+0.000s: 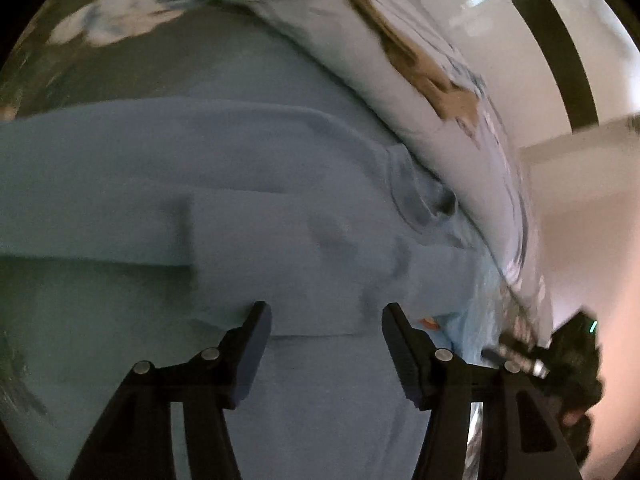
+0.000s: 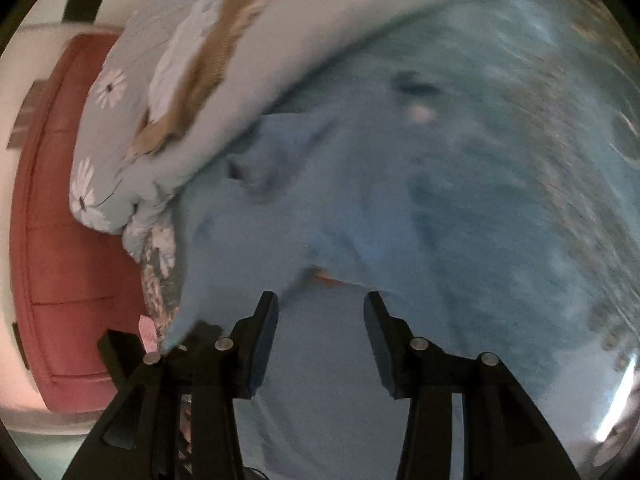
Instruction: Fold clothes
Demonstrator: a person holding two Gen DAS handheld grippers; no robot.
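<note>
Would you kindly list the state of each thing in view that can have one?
left gripper: open, holding nothing, over the garment.
right gripper: open, holding nothing, over the garment.
blue garment: spread on the bed, creased, sleeve laid across its body.
floral duvet: bunched up beside the garment.

Matt blue cloth garment [image 1: 280, 200]

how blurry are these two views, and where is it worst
Left wrist view: dim and soft all over, the blue garment smeared, the floral duvet streaked; the left gripper stays sharp. Right wrist view: motion streaks are heaviest at the right edge, while the right gripper is crisp.
</note>
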